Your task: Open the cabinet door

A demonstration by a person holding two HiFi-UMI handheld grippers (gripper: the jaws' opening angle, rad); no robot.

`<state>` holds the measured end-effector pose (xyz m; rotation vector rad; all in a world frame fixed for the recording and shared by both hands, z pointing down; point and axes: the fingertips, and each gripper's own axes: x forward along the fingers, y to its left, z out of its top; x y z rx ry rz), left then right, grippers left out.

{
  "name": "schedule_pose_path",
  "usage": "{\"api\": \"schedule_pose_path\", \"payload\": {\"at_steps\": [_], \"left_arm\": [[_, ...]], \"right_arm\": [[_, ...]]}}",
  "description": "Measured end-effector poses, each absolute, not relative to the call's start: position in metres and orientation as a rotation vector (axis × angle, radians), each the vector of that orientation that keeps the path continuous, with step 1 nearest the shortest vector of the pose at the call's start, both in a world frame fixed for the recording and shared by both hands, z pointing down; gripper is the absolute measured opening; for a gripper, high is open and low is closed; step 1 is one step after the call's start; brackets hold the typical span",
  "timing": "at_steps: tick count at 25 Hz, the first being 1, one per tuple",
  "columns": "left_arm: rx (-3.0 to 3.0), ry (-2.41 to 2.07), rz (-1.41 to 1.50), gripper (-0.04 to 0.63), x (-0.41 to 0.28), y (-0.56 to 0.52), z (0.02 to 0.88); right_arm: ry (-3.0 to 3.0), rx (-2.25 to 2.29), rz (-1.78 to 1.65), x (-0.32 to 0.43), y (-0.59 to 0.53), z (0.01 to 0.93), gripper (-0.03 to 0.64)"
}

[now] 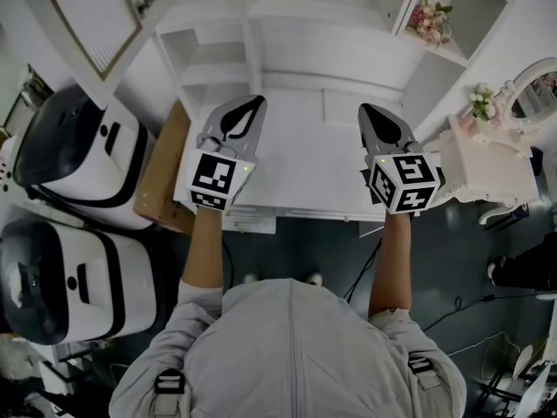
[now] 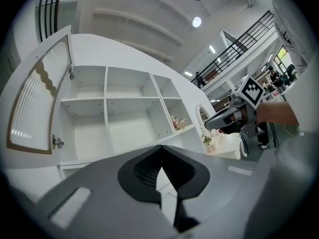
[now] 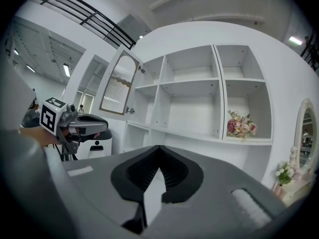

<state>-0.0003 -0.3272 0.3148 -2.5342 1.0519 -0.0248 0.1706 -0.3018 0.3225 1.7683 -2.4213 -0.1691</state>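
Observation:
The white cabinet (image 1: 287,50) stands in front of me with bare shelves (image 2: 124,113). Its framed door (image 1: 91,20) is swung wide open at the upper left, and it also shows as the door (image 2: 37,101) and the door (image 3: 119,83) in the two gripper views. My left gripper (image 1: 246,103) and right gripper (image 1: 370,111) are held side by side over the white counter, apart from the door, both shut with nothing between the jaws. Each gripper view shows the other one: right gripper (image 2: 219,121), left gripper (image 3: 99,121).
Two white-and-black machines (image 1: 74,155) (image 1: 61,277) stand at the left beside a cardboard box (image 1: 165,168). A white dressing table (image 1: 487,168) with a mirror (image 1: 535,94) is at the right. Pink flowers (image 1: 431,16) sit on a right shelf. Cables lie on the dark floor.

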Motion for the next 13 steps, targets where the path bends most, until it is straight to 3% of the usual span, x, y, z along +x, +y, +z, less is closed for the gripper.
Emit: {"api": "schedule_pose_path", "payload": {"at_steps": [13], "left_arm": [[-2.538, 1.057, -0.050, 0.017, -0.0035, -0.3309, 0.3233]], "right_arm": [[-2.408, 1.786, -0.132, 0.1716, -0.3029, 0.3324, 0.000]]}}
